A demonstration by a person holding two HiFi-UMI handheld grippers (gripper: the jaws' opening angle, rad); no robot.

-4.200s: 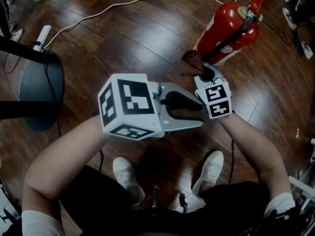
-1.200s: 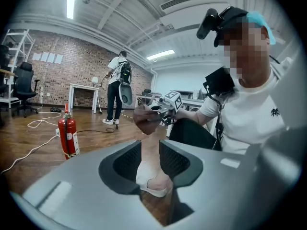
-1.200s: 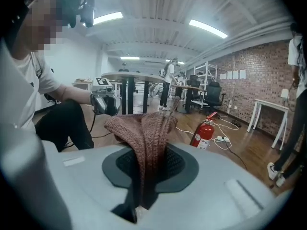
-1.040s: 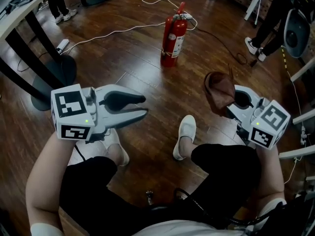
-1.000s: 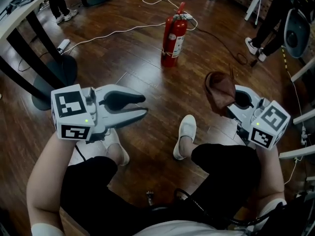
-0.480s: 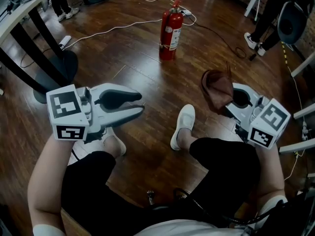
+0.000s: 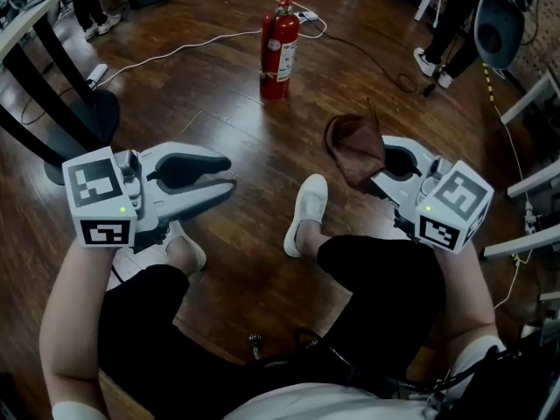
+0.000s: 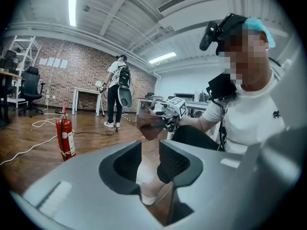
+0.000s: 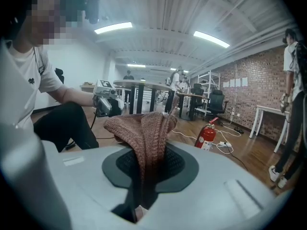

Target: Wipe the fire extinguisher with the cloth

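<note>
The red fire extinguisher (image 7: 278, 46) stands upright on the wooden floor, far ahead of both grippers; it also shows small in both gripper views (image 8: 65, 138) (image 9: 207, 135). A brown knitted cloth (image 7: 354, 150) bunches out of my right gripper (image 7: 378, 171), which is shut on it above my right knee. In the right gripper view the cloth (image 9: 144, 128) hangs pinched between the jaws of the right gripper (image 9: 148, 164). My left gripper (image 7: 231, 172) hovers over my left knee, its jaws a small gap apart with nothing between them (image 8: 150, 159).
A dark round desk base (image 7: 87, 121) stands at the left. A white cable (image 7: 175, 51) runs across the floor to a power strip (image 7: 306, 14). A person (image 7: 446, 24) stands at the upper right near white table legs (image 7: 525, 103). My shoes (image 7: 306, 213) rest on the floor.
About four seconds ago the cloth was against the extinguisher; now both grippers sit near my lap, far from it. Over the last second the extinguisher drifted up and left in view.
</note>
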